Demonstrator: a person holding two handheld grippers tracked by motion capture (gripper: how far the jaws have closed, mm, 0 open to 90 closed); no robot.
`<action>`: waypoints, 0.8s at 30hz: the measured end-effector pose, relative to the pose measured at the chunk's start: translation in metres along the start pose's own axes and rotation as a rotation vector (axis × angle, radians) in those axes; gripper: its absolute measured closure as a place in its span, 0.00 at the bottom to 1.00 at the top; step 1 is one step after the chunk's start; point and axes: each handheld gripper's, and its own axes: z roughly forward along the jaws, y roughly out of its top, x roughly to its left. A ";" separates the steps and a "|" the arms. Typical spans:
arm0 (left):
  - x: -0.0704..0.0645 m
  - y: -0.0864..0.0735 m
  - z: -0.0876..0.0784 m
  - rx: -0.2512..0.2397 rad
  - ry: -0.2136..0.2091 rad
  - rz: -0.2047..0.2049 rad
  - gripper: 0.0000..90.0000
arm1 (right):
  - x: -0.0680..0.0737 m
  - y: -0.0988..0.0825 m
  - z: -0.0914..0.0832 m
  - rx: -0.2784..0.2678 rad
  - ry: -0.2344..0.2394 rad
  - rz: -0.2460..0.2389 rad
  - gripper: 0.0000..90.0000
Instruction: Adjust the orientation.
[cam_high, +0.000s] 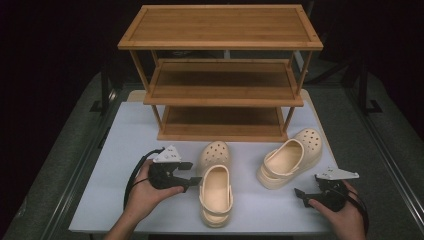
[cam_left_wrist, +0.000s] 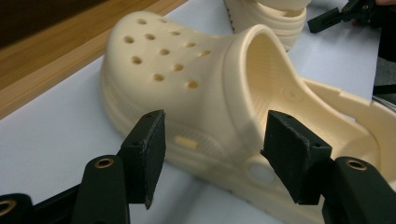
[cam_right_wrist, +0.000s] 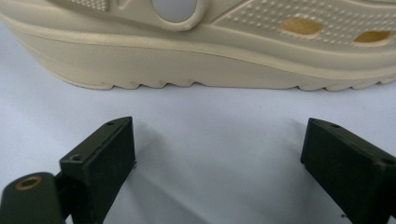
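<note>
Two cream clogs lie on the white table (cam_high: 125, 150). The left clog (cam_high: 216, 192) points its toe at the shelf. My left gripper (cam_high: 192, 173) sits at its left side, and in the left gripper view the gripper (cam_left_wrist: 219, 158) is open, with the clog's side (cam_left_wrist: 187, 79) just beyond the pads and untouched. The right clog (cam_high: 287, 160) lies turned, its toe to the back right. My right gripper (cam_high: 302, 191) rests a little to the right of its heel. In the right gripper view this gripper (cam_right_wrist: 215, 163) stands open over bare table, facing the clog's sole edge (cam_right_wrist: 187, 60).
A three-tier wooden shelf (cam_high: 220, 30) stands at the back of the table, all its boards bare. Its lowest board (cam_left_wrist: 56, 51) runs close behind the left clog's toe. The right clog (cam_left_wrist: 266, 14) and the other gripper (cam_left_wrist: 327, 18) show far off in the left gripper view.
</note>
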 end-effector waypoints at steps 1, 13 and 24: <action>-0.002 0.004 0.004 0.002 -0.004 0.006 0.43 | 0.000 0.000 0.000 0.000 0.000 0.000 0.10; -0.010 0.012 0.025 0.033 0.030 0.027 0.48 | 0.000 0.000 0.000 0.000 0.000 0.000 0.10; -0.012 0.011 0.021 0.043 0.047 0.055 0.71 | 0.000 0.000 0.000 -0.001 0.000 0.000 0.10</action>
